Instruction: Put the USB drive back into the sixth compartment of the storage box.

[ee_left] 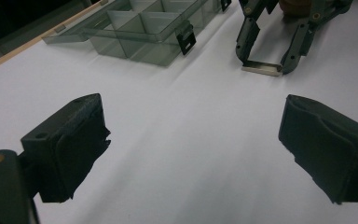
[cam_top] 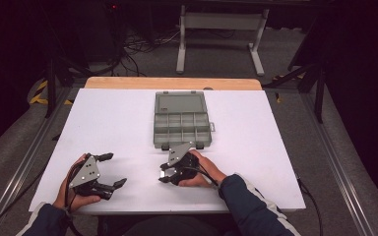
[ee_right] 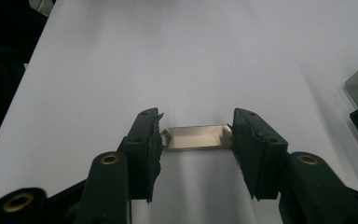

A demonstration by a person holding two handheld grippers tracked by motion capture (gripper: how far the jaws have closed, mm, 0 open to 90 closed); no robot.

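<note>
A small bent metal plate (ee_right: 196, 137) lies flat on the white table sheet (cam_top: 103, 123), in front of an open grey compartment box (cam_top: 182, 129). My right gripper (ee_right: 196, 125) is down at the sheet with a pad against each end of the plate. The left gripper view shows the same grip from the side: right gripper (ee_left: 263, 65), plate (ee_left: 261, 69). In the high view the right gripper (cam_top: 162, 175) sits just before the box's front edge. My left gripper (cam_top: 115, 169) rests at the near left, wide open, with only bare sheet between its fingers (ee_left: 74, 135).
The box's lid (cam_top: 179, 102) lies open toward the far side, and its compartments (ee_left: 140, 28) look empty. A black latch (ee_left: 186, 41) hangs on its front wall. A wooden table edge (cam_top: 172, 82) runs along the far side. Cables and a white frame (cam_top: 221, 22) stand on the floor beyond.
</note>
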